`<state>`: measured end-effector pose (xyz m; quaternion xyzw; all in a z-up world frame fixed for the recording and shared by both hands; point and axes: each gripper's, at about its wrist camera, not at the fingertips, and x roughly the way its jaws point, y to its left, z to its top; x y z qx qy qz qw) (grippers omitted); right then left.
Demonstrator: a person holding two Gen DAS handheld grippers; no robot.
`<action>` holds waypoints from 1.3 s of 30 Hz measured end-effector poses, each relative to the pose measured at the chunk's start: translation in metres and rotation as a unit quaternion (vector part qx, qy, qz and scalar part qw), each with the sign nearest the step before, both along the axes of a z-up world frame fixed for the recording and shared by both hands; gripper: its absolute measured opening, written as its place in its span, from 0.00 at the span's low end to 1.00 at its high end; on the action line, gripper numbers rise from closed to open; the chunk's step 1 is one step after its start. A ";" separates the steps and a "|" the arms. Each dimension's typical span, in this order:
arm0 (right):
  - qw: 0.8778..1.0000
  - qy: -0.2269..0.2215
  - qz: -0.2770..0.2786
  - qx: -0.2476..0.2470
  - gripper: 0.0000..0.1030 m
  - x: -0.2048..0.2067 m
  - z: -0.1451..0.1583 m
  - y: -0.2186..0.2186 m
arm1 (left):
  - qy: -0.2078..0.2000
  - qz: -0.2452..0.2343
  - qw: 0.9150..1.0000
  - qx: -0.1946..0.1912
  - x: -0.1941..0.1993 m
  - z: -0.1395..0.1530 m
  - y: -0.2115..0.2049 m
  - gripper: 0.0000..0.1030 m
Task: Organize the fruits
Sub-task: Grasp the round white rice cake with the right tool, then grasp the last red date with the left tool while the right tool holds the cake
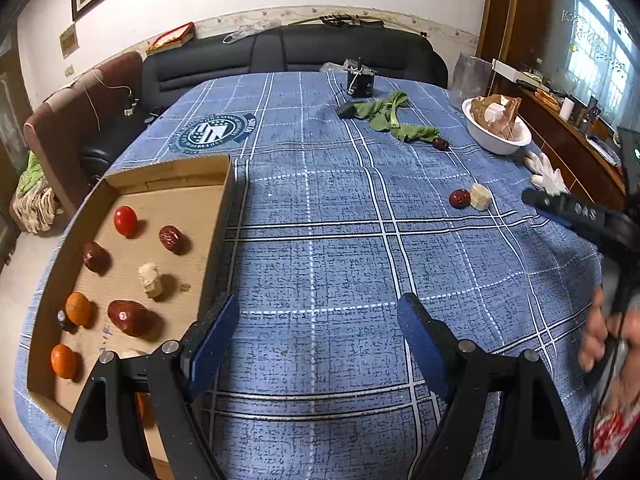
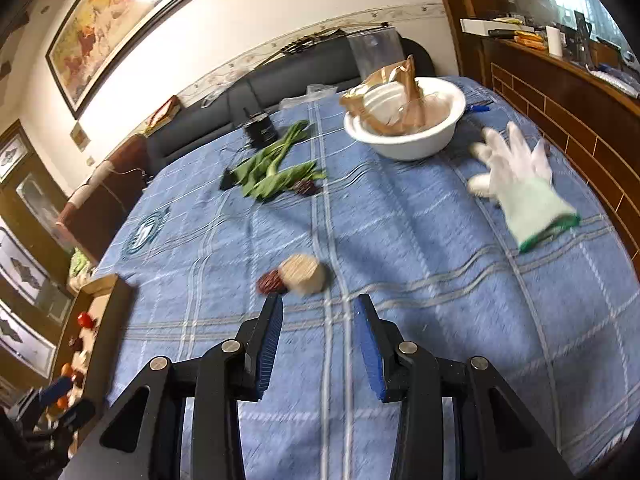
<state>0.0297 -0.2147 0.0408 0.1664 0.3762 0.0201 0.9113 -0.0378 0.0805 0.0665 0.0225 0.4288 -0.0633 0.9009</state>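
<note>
Just ahead of fingers [image 2: 276,320]: date [image 2: 271,282].

We see the left tongs [image 1: 318,344] spread wide over the blue plaid tabletop [image 1: 320,220], nothing between the pads. Cardboard tray [image 1: 208,208] sits at left, just beside the left pad. Inside we count a red tomato [image 1: 125,220], two dark dates [image 1: 172,239] [image 1: 95,256], a beige chunk [image 1: 151,280], two oranges [image 1: 78,308] [image 1: 63,361], and a red apple [image 1: 127,316]. Out on the cloth, a loose date [image 1: 459,198] touches another beige chunk [image 1: 480,197]. Farther back: green leaves [image 1: 394,120], one more date [image 1: 441,143] at their tip, white bowl [image 1: 496,130], white glove [image 1: 546,172]. The right tongs [image 1: 560,206] enter from the right edge; we can't tell their state.
</note>
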 end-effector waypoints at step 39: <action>0.995 0.026 0.008 -0.098 0.37 0.016 -0.032 0.006 | 0.029 -0.154 0.988 0.003 0.100 -0.030 -0.105 0.48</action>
